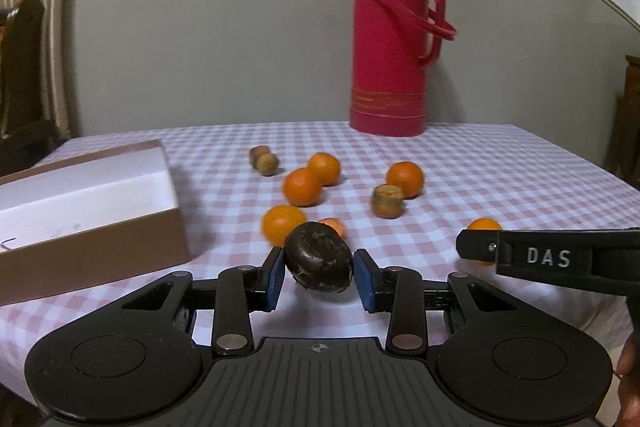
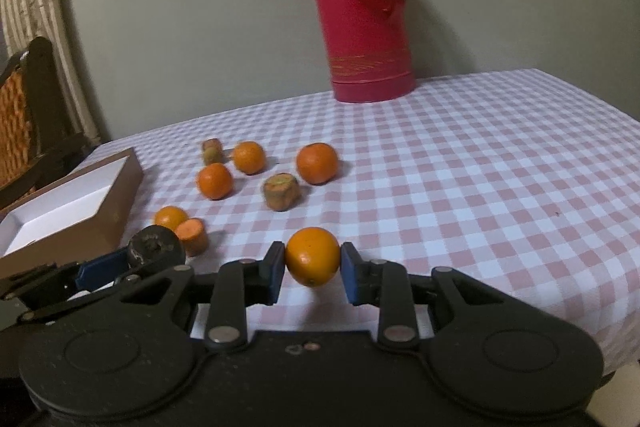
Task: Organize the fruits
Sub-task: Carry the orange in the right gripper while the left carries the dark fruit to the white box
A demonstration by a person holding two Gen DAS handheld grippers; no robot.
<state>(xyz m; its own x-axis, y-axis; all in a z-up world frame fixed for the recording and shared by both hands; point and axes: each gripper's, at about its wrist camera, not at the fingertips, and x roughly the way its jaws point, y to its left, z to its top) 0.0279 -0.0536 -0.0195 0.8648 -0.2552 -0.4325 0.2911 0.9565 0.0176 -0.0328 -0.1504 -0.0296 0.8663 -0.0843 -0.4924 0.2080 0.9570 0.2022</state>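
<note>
A table [image 2: 500,163] under a pink-checked cloth carries a red flask [image 1: 390,47] at its far edge and an open cardboard box [image 1: 80,211] at its left edge. Loose oranges [image 1: 302,187] and cut brown fruit pieces [image 1: 387,201] lie scattered mid-table. Near the front edge, the left gripper [image 1: 319,277] clamps a dark round fruit [image 1: 319,262]; just beside it, the right gripper [image 2: 313,269] clamps an orange [image 2: 313,256].

right gripper [image 2: 312,269] clamping orange [image 2: 312,256] — above tablecloth [image 2: 480,187]
</note>
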